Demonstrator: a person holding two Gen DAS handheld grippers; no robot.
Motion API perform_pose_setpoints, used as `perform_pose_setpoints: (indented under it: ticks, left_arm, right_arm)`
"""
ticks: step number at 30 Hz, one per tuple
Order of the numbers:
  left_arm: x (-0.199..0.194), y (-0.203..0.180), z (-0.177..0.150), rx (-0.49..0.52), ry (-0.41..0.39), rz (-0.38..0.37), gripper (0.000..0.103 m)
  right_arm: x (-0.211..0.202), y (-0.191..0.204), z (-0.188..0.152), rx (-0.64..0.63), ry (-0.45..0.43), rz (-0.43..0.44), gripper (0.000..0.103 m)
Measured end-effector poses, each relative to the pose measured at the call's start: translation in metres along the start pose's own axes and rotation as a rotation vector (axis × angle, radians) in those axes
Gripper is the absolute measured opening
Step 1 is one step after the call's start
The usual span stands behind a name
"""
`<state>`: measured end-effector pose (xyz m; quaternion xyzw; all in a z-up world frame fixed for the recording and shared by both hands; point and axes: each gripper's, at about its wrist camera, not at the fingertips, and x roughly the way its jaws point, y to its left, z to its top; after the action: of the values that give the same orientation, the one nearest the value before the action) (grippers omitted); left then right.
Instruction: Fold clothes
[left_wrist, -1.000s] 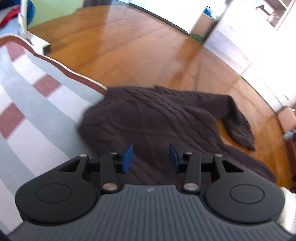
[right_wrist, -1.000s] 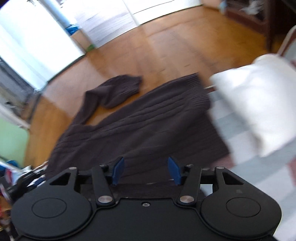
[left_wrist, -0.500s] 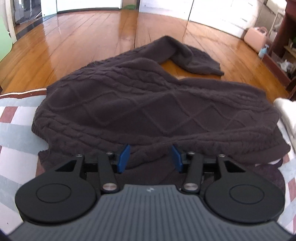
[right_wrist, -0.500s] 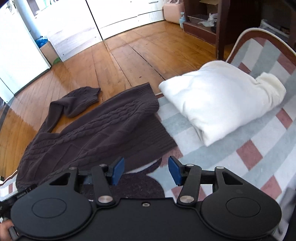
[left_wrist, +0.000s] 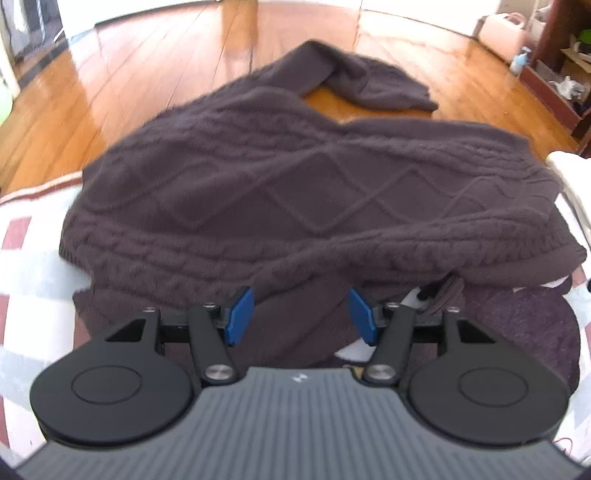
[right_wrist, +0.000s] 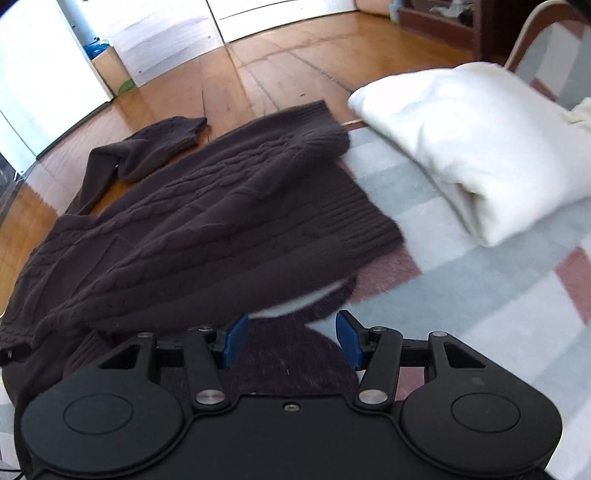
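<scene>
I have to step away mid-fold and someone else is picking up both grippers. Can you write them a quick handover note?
Left gripper: jaws opening, nothing between the pads, just above the near edge of the dark cable-knit sweater.
Right gripper: open, empty, over the sweater's near edge.
The sweater lies spread, partly on the checked rug, with one sleeve trailing onto the wooden floor.
Done: a white garment sits folded on the rug to the right.
Left: the sweater is not folded yet; bring the sleeve in and fold the body.
</scene>
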<state>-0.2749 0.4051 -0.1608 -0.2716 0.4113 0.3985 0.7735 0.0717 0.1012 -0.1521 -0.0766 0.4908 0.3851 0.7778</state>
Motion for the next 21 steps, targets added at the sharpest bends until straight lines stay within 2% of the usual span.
perform_pose_setpoints:
  ticks: [3,6,8,10,11,12,13,14,16,19,20,21]
  left_arm:
    - [0.001,0.001,0.003,-0.023,0.007,-0.029,0.057]
    - [0.001,0.000,0.005,-0.048,0.017,-0.072,0.057]
    - [-0.003,0.000,0.006,-0.062,0.012,-0.119,0.057]
    - [-0.003,-0.001,0.005,-0.063,0.006,-0.141,0.057]
    - [-0.004,-0.001,0.004,-0.064,0.002,-0.150,0.057]
    - [-0.002,0.000,0.004,-0.065,0.006,-0.145,0.057]
    - [0.001,0.001,0.003,-0.067,0.012,-0.137,0.057]
    - [0.004,0.003,0.002,-0.076,0.021,-0.129,0.057]
    - [0.008,0.010,0.002,-0.107,0.038,-0.130,0.057]
    - [0.008,0.020,0.001,-0.142,0.044,-0.151,0.057]
    - [0.007,0.022,0.002,-0.147,0.040,-0.155,0.057]
    - [0.006,0.024,0.002,-0.151,0.035,-0.155,0.057]
  right_arm:
    - [0.024,-0.005,0.009,0.035,0.006,-0.024,0.060]
    - [0.043,-0.020,0.019,0.153,0.037,-0.096,0.062]
    - [0.048,-0.029,0.021,0.209,0.024,-0.068,0.064]
    - [0.054,-0.030,0.023,0.200,0.009,-0.068,0.068]
    - [0.056,-0.027,0.025,0.163,-0.002,-0.083,0.066]
    - [0.059,-0.021,0.028,0.103,-0.016,-0.107,0.056]
    - [0.061,-0.015,0.030,0.042,-0.027,-0.134,0.041]
    - [0.060,-0.010,0.032,-0.020,-0.044,-0.168,0.010]
    - [0.048,-0.001,0.034,-0.125,-0.124,-0.244,0.005]
    - [0.009,0.006,0.032,-0.212,-0.336,-0.376,0.004]
    - [0.004,0.004,0.031,-0.226,-0.365,-0.428,0.004]
    - [0.006,-0.001,0.030,-0.229,-0.357,-0.472,0.005]
